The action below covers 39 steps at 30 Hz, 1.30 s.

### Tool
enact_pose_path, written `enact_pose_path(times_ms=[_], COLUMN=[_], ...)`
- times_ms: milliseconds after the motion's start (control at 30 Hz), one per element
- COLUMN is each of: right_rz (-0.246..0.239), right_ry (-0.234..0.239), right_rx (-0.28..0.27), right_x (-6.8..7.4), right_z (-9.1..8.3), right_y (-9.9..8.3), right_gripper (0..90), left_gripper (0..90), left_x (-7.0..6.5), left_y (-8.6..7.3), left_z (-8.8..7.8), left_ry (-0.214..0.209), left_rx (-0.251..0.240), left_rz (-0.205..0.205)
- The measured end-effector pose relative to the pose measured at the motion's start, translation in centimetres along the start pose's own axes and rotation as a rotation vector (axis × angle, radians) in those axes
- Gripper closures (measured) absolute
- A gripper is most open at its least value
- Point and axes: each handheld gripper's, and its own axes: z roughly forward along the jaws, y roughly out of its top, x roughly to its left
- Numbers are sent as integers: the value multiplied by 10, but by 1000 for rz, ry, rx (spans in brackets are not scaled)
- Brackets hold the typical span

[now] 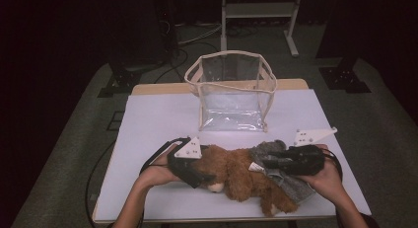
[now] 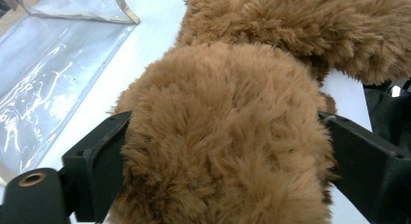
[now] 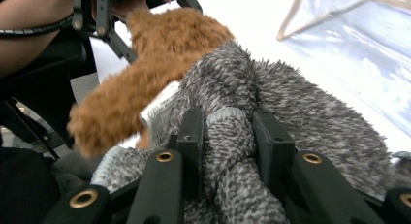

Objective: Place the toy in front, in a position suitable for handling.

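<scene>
While both claws grip, forearms [image 1: 140, 191] converge inward.

both forearms come in from six o'clock in the high view. the left hand [image 1: 156, 172] grips the left gripper [image 1: 203, 177] at about seven o'clock of the bench, its body pointing toward four o'clock; its jaws stand wide apart, one on each side of what lies between them. the right hand [image 1: 326, 177] holds the right gripper [image 1: 257, 164] at about five o'clock, pointing toward nine o'clock; its jaws are drawn close together, pinching what sits between them.
</scene>
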Motion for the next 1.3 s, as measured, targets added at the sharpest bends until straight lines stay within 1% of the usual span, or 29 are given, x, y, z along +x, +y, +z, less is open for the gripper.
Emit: enact_pose_path(times_ms=[67,200,233,333,400,433,500,567,667,733,800,867,933,1000,1033,1133,1167,1267,1300], right_rz=[-12,-43,-56,-83,-89,-89,-81,-81,-94,-114,-125,-142,-144,-137,-143,-131,-124,-107,-97], right_ry=[14,49,51,67,66,66,77,101,129,153,168,184,188,187,182,159,147,122,111], right_rx=[-1,21,30,48,56,59,58,62,72,91,115,127,138,140,139,130,127,116,106], right_x=[-1,2,3,6,6,5,3,3,6,11,16,19,20,20,20,17,16,11,9], right_z=[8,29,34,42,42,42,43,48,61,75,87,98,106,107,104,93,86,71,62], right_y=[7,26,30,37,40,41,45,50,59,67,73,78,81,82,81,76,72,62,56], right_gripper=[672,672,671,671,672,673,677,679,681,681,681,681,681,682,682,683,683,683,683], left_gripper=[115,115,120,141,174,211,299,329,339,340,340,340,339,339,339,338,338,337,335], left_x=[-1,-1,-1,1,4,4,3,2,3,3,3,2,2,2,2,2,2,2,2], left_y=[0,0,0,-1,-2,-3,-4,-4,-4,-5,-4,-4,-4,-5,-5,-4,-4,-3,-3], left_z=[0,-1,-1,-6,-9,-10,-11,-11,-10,-10,-11,-10,-11,-11,-11,-10,-11,-11,-11], left_ry=[0,0,-1,-6,-7,-10,-17,-16,-17,-18,-22,-24,-24,-26,-24,-20,-19,-18,-18], left_rx=[2,5,3,-3,-13,-20,-33,-34,-44,-50,-50,-46,-42,-46,-43,-41,-38,-38,-36], left_rz=[3,7,6,5,-11,-13,-8,4,-5,-9,-6,-1,-5,-6,-4,-6,-2,-8,-7])
